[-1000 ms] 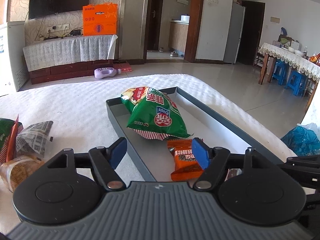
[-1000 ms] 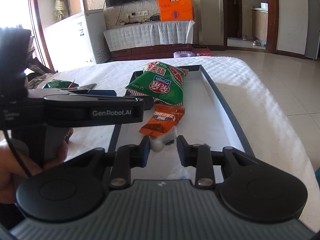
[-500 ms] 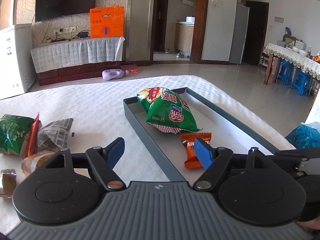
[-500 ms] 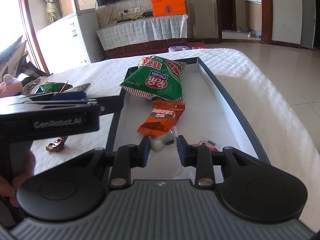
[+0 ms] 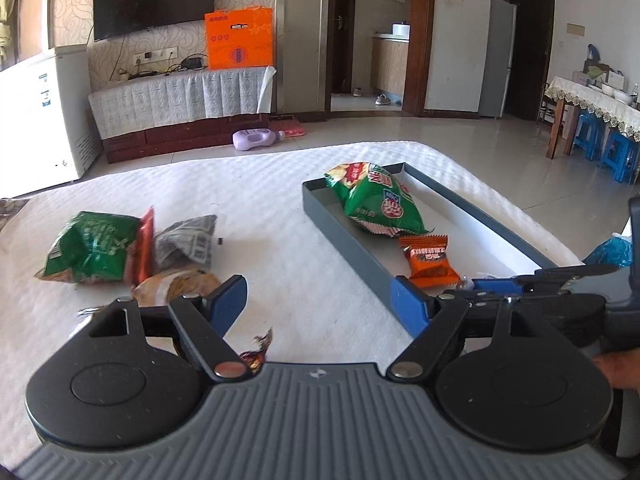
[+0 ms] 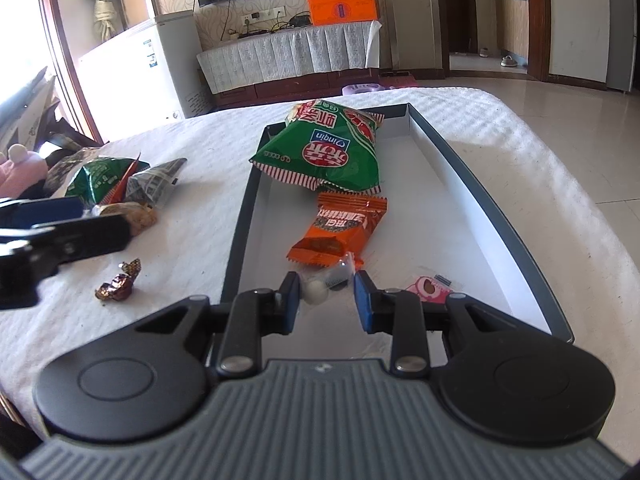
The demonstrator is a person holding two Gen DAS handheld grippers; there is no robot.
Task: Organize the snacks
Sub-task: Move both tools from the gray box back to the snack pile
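A small clear-wrapped white candy (image 6: pixel 320 289) lies in the tray (image 6: pixel 476 184) between the right gripper (image 6: pixel 327 300)'s jaws, nearer the left one, apparently unpinched; at 12 o'clock lie an orange packet (image 6: pixel 340 228) and green chip bag (image 6: pixel 324 148); a pink sweet (image 6: pixel 430 289) sits at 3 o'clock; the left gripper (image 5: pixel 320 304) gapes wide, empty, above the counter (image 5: pixel 260 200).

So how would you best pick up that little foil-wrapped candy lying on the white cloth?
Probably by the plump middle of the foil-wrapped candy, coming straight down with the open left gripper, fingers either side. Its twisted ends look flimsy, and it lies flat on the cloth.
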